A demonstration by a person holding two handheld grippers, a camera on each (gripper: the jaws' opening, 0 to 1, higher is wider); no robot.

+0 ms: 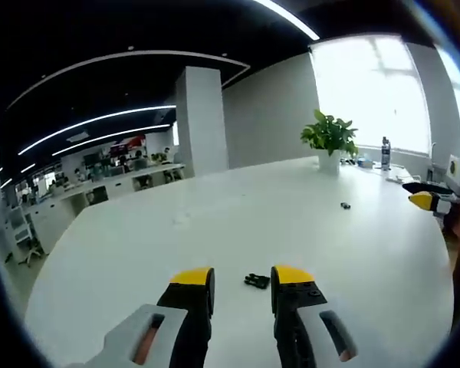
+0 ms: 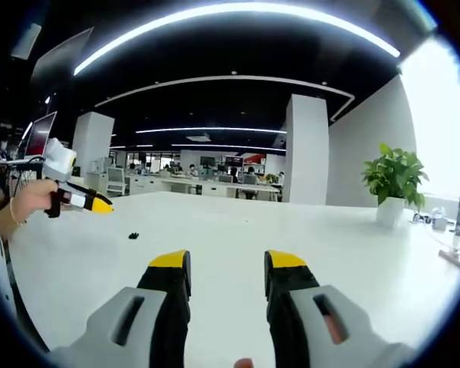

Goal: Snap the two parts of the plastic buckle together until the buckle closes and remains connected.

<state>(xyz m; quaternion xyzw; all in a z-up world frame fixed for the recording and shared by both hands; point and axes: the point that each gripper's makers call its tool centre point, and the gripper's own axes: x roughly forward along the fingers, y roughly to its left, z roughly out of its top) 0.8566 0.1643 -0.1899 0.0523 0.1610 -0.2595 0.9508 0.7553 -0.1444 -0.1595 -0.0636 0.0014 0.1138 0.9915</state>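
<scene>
Two buckle parts lie well apart on one broad white table (image 1: 138, 245), and that gap is the main risk as I judge it: each piece is small, dark and flat, so a jaw coming down off-centre would likely skid it across the smooth top instead of seizing it.

Largest first, the table offers wide bare room in every direction; its far edge curves from about 9 o'clock to 2 o'clock in the left gripper view, with nothing near the buckle pieces to catch on. A potted plant (image 1: 329, 138) and a bottle (image 1: 385, 153) stand at about 1 o'clock near the far edge, well clear.

In the left gripper view the left gripper (image 1: 243, 277) has its jaws apart and empty, and one buckle part (image 1: 257, 280) lies on the table just beyond the tips, between them. A second small dark piece (image 1: 345, 205), probably the other buckle part, lies at about 2 o'clock, nearer the right gripper (image 1: 423, 201), which enters at 3 o'clock. Whether that one's jaws are apart cannot be told there.

In the right gripper view the right gripper (image 2: 227, 264) is spread wide, holding nothing; a small dark piece (image 2: 133, 235) sits at 10 o'clock. Closing the buckle misaligned would make the prongs jam instead of latching.
</scene>
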